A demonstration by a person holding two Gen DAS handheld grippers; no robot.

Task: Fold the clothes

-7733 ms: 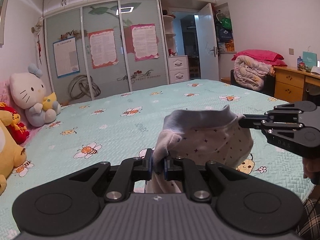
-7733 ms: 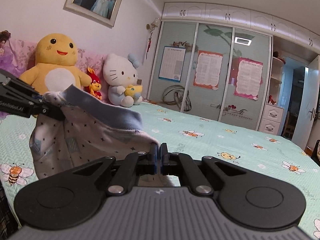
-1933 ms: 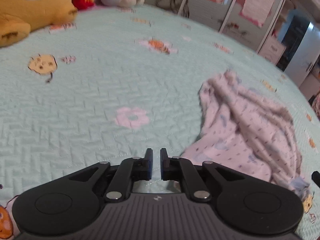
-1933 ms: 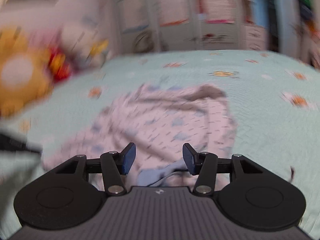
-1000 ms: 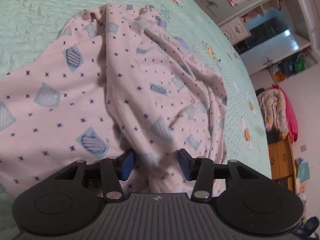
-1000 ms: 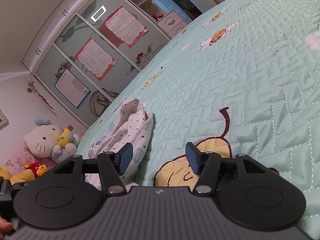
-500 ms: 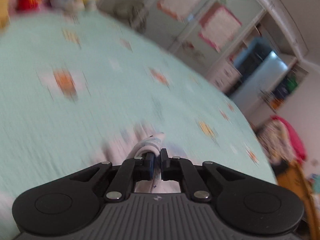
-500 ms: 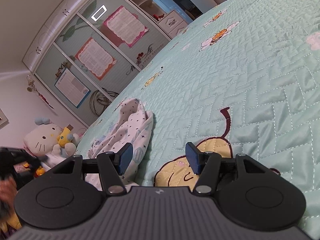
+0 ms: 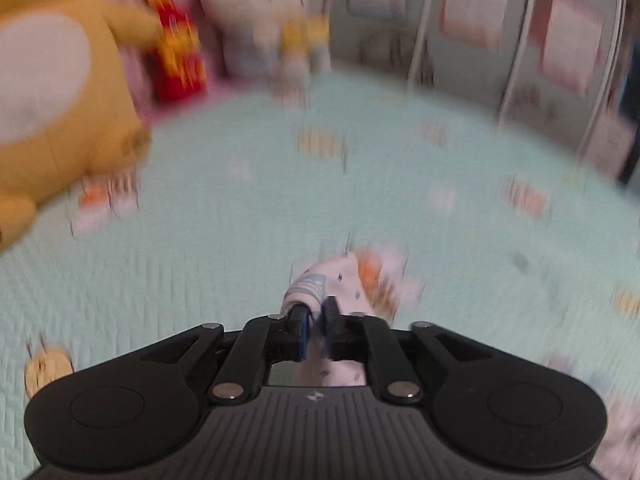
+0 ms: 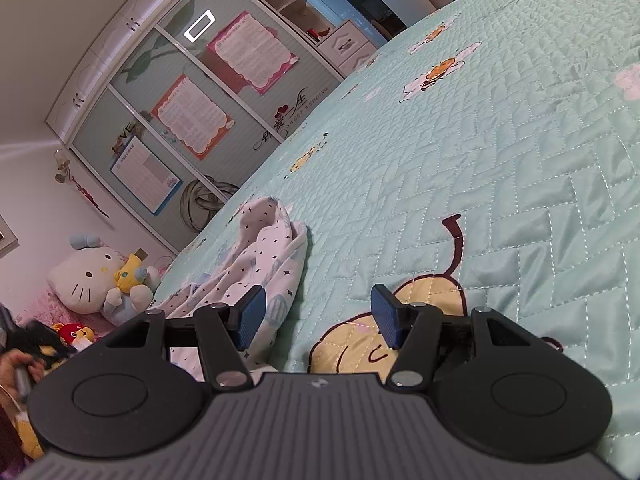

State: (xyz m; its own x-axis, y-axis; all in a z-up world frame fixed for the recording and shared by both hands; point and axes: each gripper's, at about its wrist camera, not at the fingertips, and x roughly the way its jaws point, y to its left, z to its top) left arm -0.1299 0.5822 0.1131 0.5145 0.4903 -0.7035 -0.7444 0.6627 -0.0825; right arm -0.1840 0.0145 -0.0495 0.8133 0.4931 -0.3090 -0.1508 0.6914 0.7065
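The white cotton garment with small dark stars and pale blue patches (image 9: 340, 280) has a bunched edge caught between the left gripper (image 9: 315, 320) fingers; the fold stands up just ahead of the fingertips and the rest hangs down behind and below them. Left jaws are narrow and opening slightly, cloth still between the blue pads, which appear to touch it. Left wrist view is motion-blurred, so finer detail of the hold cannot be read. In the right wrist view the same garment (image 10: 264, 256) lies crumpled on the mint-green quilted bedspread with bee and flower prints (image 10: 500, 152), to the left of and beyond the left-hand finger of the right gripper (image 10: 318, 318); whether that finger (image 10: 250, 314) touches the cloth cannot be told. Right jaws stand wide, with only bedspread and a printed yellow cartoon figure between them. Far beyond the fingers of the left gripper, at the head of the bed: a large yellow plush toy (image 9: 56, 92), a small red plush (image 9: 178, 60), a white cat plush (image 9: 256, 12). The person's hand (image 10: 12, 364) shows at the left edge of the right wrist view.
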